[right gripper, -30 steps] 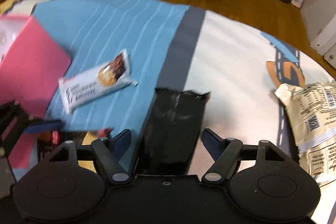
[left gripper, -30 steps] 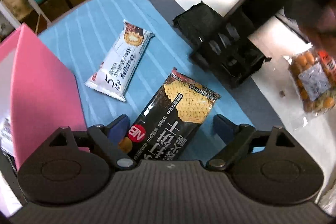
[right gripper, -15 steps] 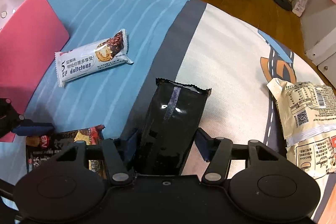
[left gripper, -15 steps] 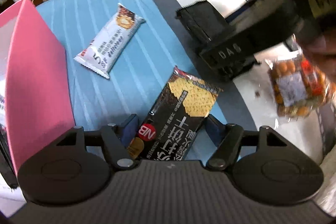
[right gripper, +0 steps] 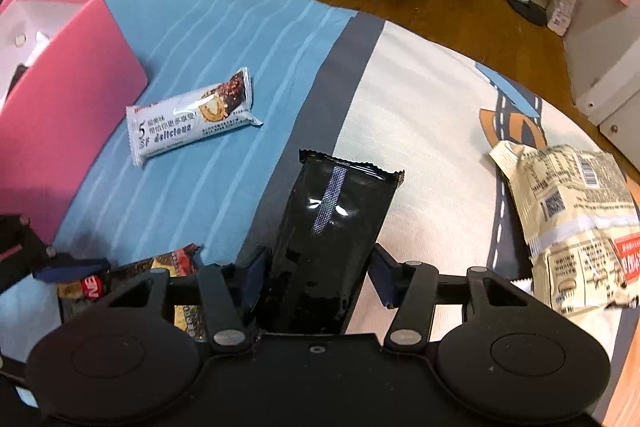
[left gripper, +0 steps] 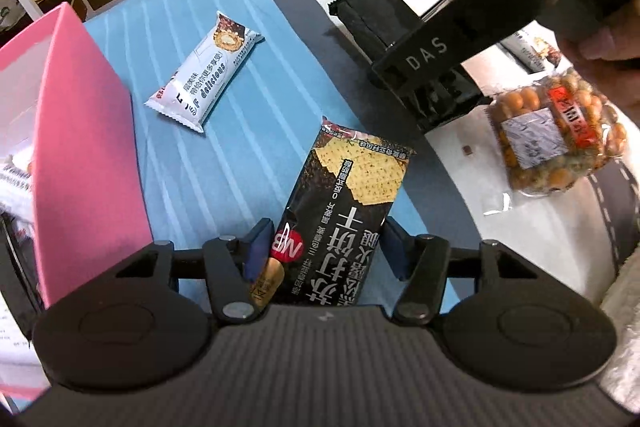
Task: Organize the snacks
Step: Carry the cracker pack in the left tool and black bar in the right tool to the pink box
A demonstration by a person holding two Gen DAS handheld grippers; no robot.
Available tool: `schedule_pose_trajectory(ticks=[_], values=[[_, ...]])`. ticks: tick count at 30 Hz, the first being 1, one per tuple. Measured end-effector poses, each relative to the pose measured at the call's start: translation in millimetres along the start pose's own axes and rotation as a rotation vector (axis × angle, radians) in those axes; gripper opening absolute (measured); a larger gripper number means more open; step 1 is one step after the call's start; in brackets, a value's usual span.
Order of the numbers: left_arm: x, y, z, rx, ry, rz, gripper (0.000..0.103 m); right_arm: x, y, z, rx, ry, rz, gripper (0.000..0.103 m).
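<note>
A black cracker packet (left gripper: 352, 187) with a biscuit picture lies lengthwise between the jaws of my left gripper (left gripper: 325, 251). The jaws are closing and both blue pads touch its sides. In the right wrist view a glossy black packet (right gripper: 328, 227) stands between the closing jaws of my right gripper (right gripper: 316, 277), and its pads press on the near end. That same black packet (left gripper: 372, 11) shows under the right tool's housing (left gripper: 460, 35) in the left wrist view. One left fingertip (right gripper: 72, 265) and the cracker packet (right gripper: 172, 263) appear at the lower left.
An open pink box (left gripper: 88, 131) stands at the left on the blue striped cloth. A white chocolate-bar packet (right gripper: 188, 117) lies beside it. At the right are a clear bag of coated peanuts (left gripper: 556, 135) and beige snack packets (right gripper: 572, 219). The round table's edge curves behind, with floor and furniture beyond.
Both pairs of jaws have narrowed from well apart onto their packets. Both views have shifted slightly, so the packets sit more centred and upright between the fingers.
</note>
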State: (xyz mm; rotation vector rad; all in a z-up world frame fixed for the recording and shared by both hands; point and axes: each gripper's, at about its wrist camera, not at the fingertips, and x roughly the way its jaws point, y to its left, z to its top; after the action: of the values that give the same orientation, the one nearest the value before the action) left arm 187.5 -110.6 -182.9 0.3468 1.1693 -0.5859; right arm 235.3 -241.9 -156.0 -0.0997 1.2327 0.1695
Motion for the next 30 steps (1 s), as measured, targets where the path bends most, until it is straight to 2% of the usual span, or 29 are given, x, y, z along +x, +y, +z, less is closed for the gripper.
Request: schedule_pose_trajectory(ticks=[7,12,19,24,30], values=[[-24,-5,-16,-0.034,-0.02,-0.013,0.057,-14,-1,-14,0.04,-0.01,-0.009,0.059],[-41,-12,-34,-0.014,-0.032,-0.011,0.057,-34,11,-30,0.018,-0.049,-0.008,0.059],[-69,-10,-56,-0.048,-0.045,-0.018,0.057,-55,25,-55,0.024,-0.096,0.003,0.059],[-90,-7,-65,-0.066,-0.068,-0.021,0.057,-75,44,-88,0.044,-0.151,0.058,0.059],[-120,7,-84,-0.099,-0.071,-0.002,0.057,-112,66,-107,0.018,-0.238,0.12,0.059]])
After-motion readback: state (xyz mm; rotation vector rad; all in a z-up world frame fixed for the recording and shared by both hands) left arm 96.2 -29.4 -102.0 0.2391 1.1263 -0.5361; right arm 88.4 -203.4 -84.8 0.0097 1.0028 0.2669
